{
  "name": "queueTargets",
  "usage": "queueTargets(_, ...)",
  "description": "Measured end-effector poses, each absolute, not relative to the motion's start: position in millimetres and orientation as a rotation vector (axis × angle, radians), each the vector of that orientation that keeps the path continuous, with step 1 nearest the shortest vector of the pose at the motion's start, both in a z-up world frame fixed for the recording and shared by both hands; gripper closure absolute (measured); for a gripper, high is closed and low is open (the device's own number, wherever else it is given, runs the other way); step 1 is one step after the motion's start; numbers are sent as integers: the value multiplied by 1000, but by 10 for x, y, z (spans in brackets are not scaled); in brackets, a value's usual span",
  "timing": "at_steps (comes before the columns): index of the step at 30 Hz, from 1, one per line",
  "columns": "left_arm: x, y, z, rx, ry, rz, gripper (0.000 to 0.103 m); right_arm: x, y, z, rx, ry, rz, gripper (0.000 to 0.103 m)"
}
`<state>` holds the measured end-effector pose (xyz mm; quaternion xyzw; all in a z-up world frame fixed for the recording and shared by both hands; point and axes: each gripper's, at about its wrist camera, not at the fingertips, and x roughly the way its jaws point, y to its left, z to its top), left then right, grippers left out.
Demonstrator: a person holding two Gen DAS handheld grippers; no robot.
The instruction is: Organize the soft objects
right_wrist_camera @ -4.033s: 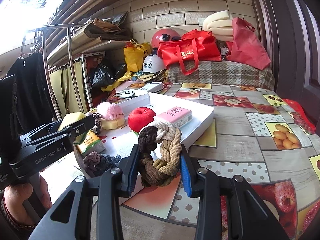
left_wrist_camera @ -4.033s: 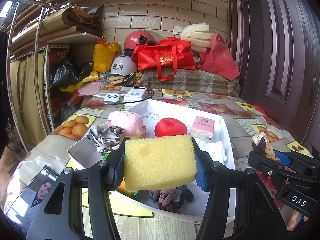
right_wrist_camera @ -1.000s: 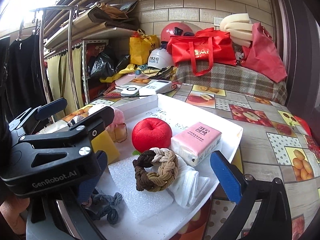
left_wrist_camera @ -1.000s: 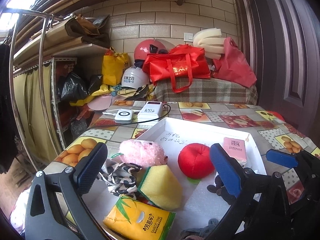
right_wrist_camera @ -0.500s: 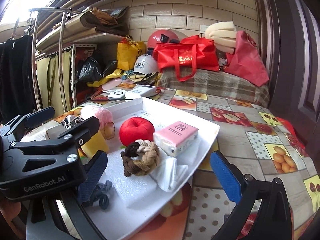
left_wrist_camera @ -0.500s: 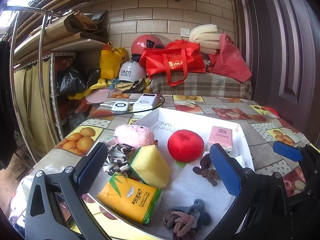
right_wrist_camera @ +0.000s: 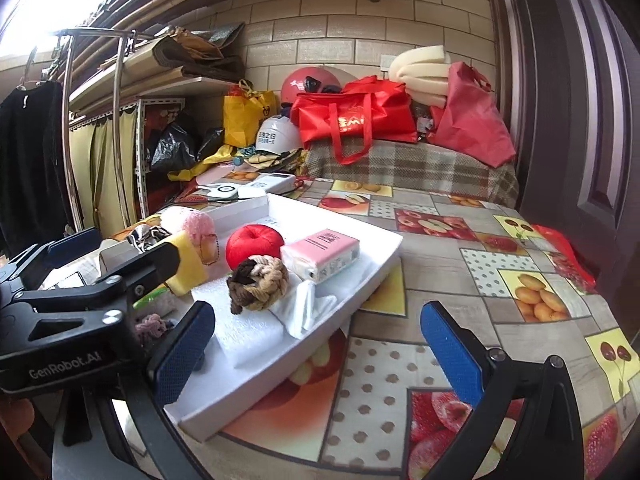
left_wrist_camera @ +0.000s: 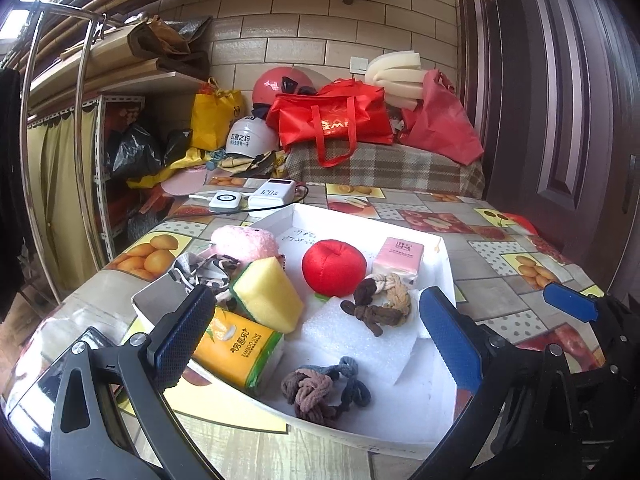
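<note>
Left cam: our left gripper (left_wrist_camera: 316, 330) is wide open and empty above the tray (left_wrist_camera: 447, 248). Sponge (left_wrist_camera: 267, 293), red ball (left_wrist_camera: 333, 267), braid (left_wrist_camera: 380, 300), scrunchies (left_wrist_camera: 320, 390) and both tissue packs are all inside.

Right cam: right gripper (right_wrist_camera: 318, 350) also gaping, holding nothing, by the tray's near edge. Table (right_wrist_camera: 460, 280) around it shows no strays, so we're probably about done.

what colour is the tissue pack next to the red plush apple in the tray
Pink tissue pack, seen best in the right wrist view, beside the red plush apple.
</note>
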<state>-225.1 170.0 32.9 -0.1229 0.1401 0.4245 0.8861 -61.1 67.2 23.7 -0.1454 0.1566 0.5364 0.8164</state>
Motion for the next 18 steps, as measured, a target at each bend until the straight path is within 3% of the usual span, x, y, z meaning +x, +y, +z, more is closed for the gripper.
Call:
queueTargets(7,-2269,1589,364,-230,283,921,0,-230,311,267,-203,432,1068,0)
queueTargets(12,-2178,1517,318,-268,374,896,0,-267,-29,351,-174,342,1043,0)
queueTargets(18,-2169,1174,373,-182,343,884,0,-368,-361,450,-114,212,1057,0)
